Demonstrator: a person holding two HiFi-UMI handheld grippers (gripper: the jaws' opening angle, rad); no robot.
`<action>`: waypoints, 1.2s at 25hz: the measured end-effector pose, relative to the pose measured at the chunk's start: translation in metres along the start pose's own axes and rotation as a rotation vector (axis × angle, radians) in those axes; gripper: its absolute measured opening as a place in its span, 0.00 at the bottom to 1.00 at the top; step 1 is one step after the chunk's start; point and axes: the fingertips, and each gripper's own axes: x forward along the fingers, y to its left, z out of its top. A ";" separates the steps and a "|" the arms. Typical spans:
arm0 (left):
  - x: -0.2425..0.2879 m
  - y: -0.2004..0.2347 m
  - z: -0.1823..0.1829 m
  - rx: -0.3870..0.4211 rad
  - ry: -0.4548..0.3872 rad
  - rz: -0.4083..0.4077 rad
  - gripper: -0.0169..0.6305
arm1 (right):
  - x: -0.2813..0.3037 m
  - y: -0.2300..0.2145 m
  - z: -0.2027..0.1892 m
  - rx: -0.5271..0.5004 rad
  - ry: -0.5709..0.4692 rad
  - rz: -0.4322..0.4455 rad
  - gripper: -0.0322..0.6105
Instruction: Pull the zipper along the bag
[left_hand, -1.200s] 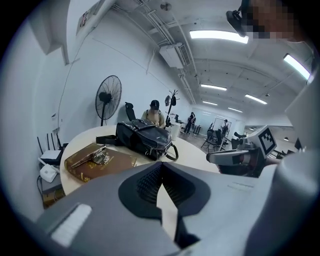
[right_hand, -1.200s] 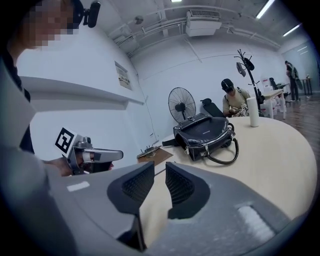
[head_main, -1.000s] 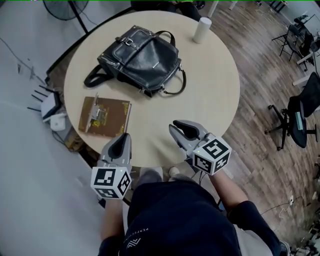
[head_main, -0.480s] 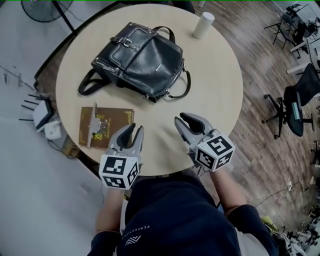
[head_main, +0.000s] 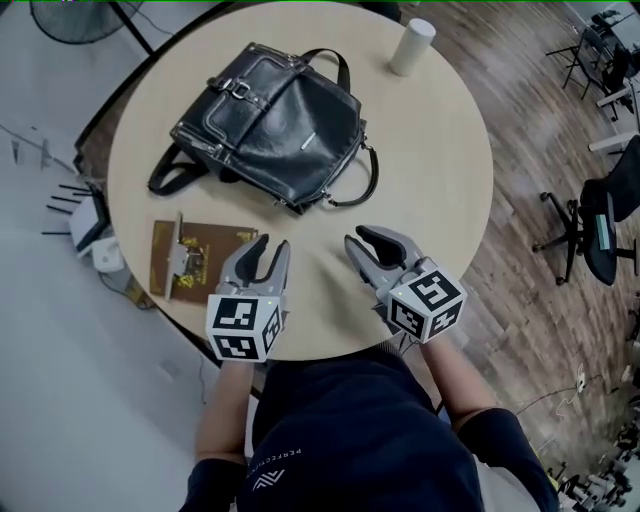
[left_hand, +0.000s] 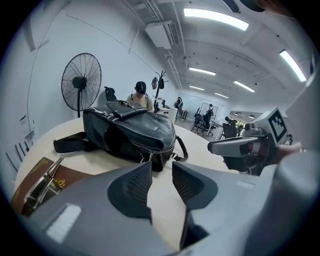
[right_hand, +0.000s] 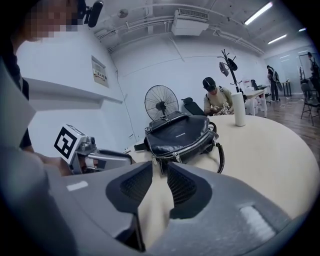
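Observation:
A black leather bag (head_main: 268, 124) lies on the round table (head_main: 420, 170), toward its far left. Its zipper (right_hand: 186, 148) runs along the edge facing me, with metal pulls (left_hand: 145, 158) hanging near the bag's near corner. My left gripper (head_main: 271, 247) hovers over the table's near edge, well short of the bag. Its jaws are opening and hold nothing. Just to the right, my right gripper (head_main: 354, 243) is also short of the bag, its jaws opening on nothing. Each gripper shows in the other's view: the right gripper (left_hand: 235, 146) and the left gripper (right_hand: 107, 159).
A brown board with a metal clip (head_main: 190, 259) lies on the table left of the left gripper. A white cylinder (head_main: 411, 46) stands at the far edge. A standing fan (left_hand: 80, 82) and a seated person (right_hand: 216, 101) are beyond the table.
Both grippers moved forward over the table toward the bag. The left jaws went from nearly closed to spread apart; the right jaws widened slightly.

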 end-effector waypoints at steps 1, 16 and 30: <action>0.004 0.001 0.001 -0.002 0.002 0.014 0.25 | 0.000 -0.003 0.000 0.000 0.006 0.012 0.20; 0.054 0.015 -0.005 0.032 0.084 0.225 0.27 | 0.004 -0.041 -0.011 0.012 0.085 0.131 0.19; 0.077 0.026 -0.003 0.080 0.122 0.320 0.23 | 0.007 -0.062 -0.019 0.023 0.133 0.184 0.19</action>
